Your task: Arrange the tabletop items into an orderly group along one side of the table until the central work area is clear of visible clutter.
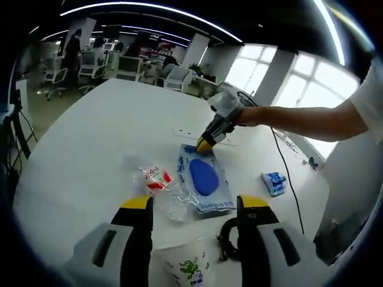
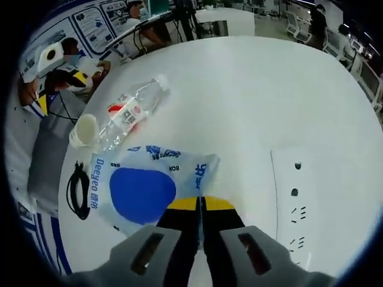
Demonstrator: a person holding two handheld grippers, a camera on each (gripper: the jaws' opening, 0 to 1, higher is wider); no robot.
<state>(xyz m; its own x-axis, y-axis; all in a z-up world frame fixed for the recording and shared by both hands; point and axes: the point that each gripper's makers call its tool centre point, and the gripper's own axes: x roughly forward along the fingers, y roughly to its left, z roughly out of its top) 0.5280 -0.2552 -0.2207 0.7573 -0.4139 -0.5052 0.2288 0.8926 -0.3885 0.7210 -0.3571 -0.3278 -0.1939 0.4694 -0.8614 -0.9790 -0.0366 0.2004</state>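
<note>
Between the right gripper (image 2: 201,206)'s yellow-tipped jaws, which are pressed together, sits the near edge of a wet-wipes pack (image 2: 149,188), white and blue with a large blue oval on its face; the jaws are pinched on that edge. Seen from the left gripper view, the same right gripper (image 1: 203,145) comes down from a person's outstretched arm and meets the far end of the pack (image 1: 205,179), which lies flat on the white table (image 1: 90,137).

Left of the pack in the right gripper view lies a clear plastic water bottle (image 2: 128,115) on its side, with a paper cup (image 2: 84,130) just beside its base and a coiled black cable (image 2: 76,188) near the table edge. A white power strip (image 2: 296,197) lies to the right.

The left gripper (image 1: 194,206) hangs with jaws spread apart, holding nothing, above the paper cup (image 1: 188,263). A small blue packet (image 1: 274,182) rests apart, right of the pack.
</note>
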